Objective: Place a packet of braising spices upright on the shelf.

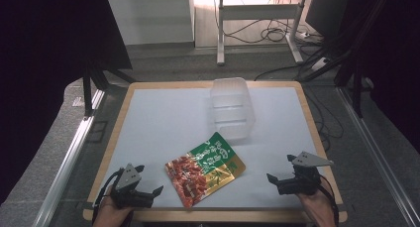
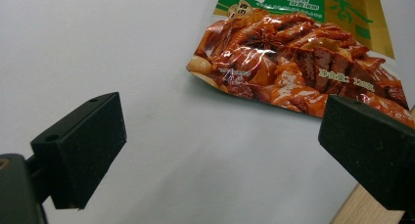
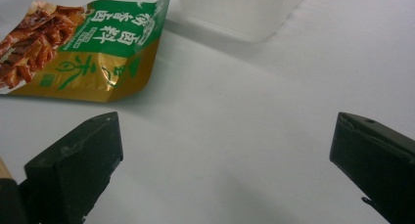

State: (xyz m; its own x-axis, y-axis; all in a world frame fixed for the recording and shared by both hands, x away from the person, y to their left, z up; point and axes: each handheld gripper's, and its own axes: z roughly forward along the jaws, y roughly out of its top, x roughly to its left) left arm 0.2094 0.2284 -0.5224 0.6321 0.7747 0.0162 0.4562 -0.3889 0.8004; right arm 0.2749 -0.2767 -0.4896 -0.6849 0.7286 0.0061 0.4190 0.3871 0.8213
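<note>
Left gripper (image 1: 148, 180) fingers spread, snack pouch (image 1: 204, 168) just beyond, untouched

One snack packet (image 1: 205, 168), one clear plastic tub (image 1: 232, 108), two claws.

A white table top with a light wooden rim (image 1: 303, 104) stood on a grey floor (image 1: 163, 63). Behind it were white metal desk legs (image 1: 220, 33) and tangled black cables (image 1: 270, 34).
</note>
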